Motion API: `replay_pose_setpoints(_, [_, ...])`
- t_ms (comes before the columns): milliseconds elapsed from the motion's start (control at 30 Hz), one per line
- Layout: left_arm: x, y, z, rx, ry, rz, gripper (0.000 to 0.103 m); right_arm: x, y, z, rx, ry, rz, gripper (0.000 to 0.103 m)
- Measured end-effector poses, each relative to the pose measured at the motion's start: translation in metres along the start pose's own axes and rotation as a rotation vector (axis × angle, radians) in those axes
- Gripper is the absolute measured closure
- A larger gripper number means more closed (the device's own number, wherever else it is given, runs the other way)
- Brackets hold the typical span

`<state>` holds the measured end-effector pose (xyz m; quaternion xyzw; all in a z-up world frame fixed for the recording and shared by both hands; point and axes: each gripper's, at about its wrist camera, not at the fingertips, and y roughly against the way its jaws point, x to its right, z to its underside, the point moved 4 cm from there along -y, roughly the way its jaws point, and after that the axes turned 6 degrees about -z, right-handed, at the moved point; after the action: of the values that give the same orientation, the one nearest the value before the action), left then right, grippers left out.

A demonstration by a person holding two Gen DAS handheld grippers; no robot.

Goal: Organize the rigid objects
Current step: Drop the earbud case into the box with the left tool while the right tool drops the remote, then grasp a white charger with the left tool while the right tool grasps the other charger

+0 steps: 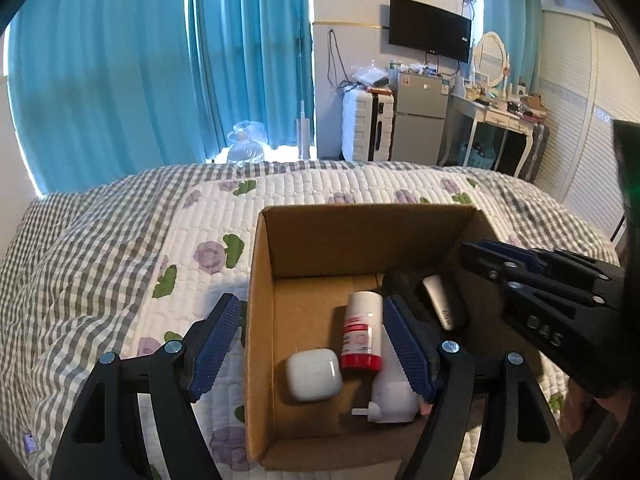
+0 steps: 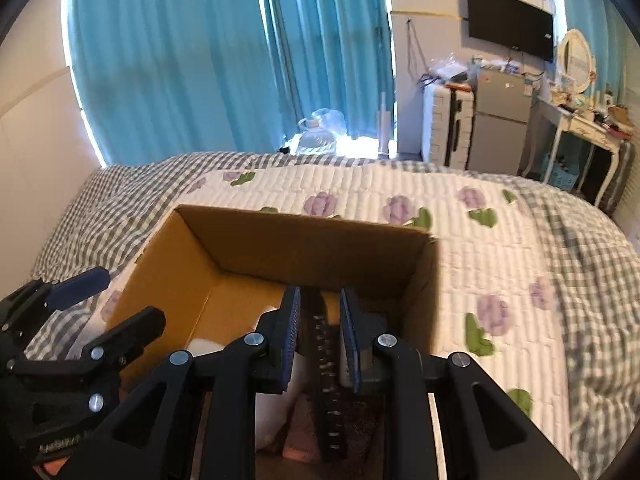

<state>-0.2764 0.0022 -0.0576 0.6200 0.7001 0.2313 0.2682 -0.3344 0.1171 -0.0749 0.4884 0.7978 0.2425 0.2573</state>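
- Two grippers are working at one cardboard box (image 1: 260,320), which is sitting on the quilted bed (image 1: 120,260) in the lower middle of the left wrist frame.
- I am holding my left gripper (image 1: 312,344) wide open, one blue pad hanging outside the box's left wall and the other reaching over the inside.
- Lying on the box floor between those pads are a white earbud case (image 1: 314,374) and, just right of it, a white bottle with a red cap (image 1: 361,332), tipped on its side with the cap toward the camera.
- A white plug-like item (image 1: 394,400) is lying at the lower right of the box, partly hidden by my pad.
- A silver, flat item (image 1: 442,306) is resting against a dark object near the box's right wall, under my right gripper (image 1: 480,250).
- In the right wrist frame, my right gripper (image 2: 320,316) is dipping into the box (image 2: 160,264) with its jaws narrow, closed on a black comb (image 2: 326,380) that is standing on edge between the pads.
- Blue curtains (image 1: 160,60) are filling the upper left of both frames; a dark TV (image 1: 430,28) is hanging at the upper right.
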Motion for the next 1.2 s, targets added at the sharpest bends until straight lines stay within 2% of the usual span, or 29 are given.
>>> replay_pose_setpoints(33, [0.000,0.004,0.000,0.003,0.002,0.003,0.027,-0.001,0.008,0.000,0.004,0.005,0.016,0.080])
replay_pose_setpoints(100, [-0.002,0.020,0.000,0.019,0.004,0.021,0.027,-0.002,0.027,0.000,0.012,0.014,0.034,0.061])
replay_pose_setpoints(167, [-0.003,0.037,0.001,0.031,0.001,0.032,0.026,-0.006,0.053,0.000,0.031,0.020,0.053,0.054])
replay_pose_setpoints(233, [-0.007,0.051,0.003,0.044,0.008,0.034,0.017,-0.013,0.079,0.003,0.037,0.032,0.068,0.052])
replay_pose_setpoints(267, [-0.010,0.061,0.005,0.055,0.018,0.033,0.009,-0.016,0.088,0.003,0.036,0.036,0.070,0.048])
replay_pose_setpoints(300, [-0.013,0.070,0.007,0.068,0.026,0.032,0.006,-0.021,0.102,0.006,0.043,0.039,0.074,0.040])
replay_pose_setpoints(400, [-0.021,0.090,0.011,0.087,0.031,0.032,0.006,-0.031,0.134,0.017,0.062,0.035,0.088,0.022])
replay_pose_setpoints(567, [-0.043,0.111,0.028,0.092,0.029,0.013,0.001,-0.043,0.159,0.044,0.070,0.029,0.095,0.008])
replay_pose_setpoints(667, [-0.056,0.113,0.044,0.087,0.051,0.005,0.000,-0.044,0.157,0.066,0.066,0.025,0.099,0.006])
replay_pose_setpoints(767, [-0.063,0.104,0.065,0.058,0.067,-0.010,0.000,-0.040,0.141,0.088,0.024,0.002,0.107,0.005])
replay_pose_setpoints(967, [-0.063,0.067,0.105,-0.009,0.100,-0.041,0.000,-0.033,0.081,0.135,-0.099,-0.019,0.125,0.005])
replay_pose_setpoints(1200, [-0.052,0.027,0.138,-0.109,0.038,-0.056,0.000,-0.039,0.017,0.174,-0.239,-0.009,0.101,0.005])
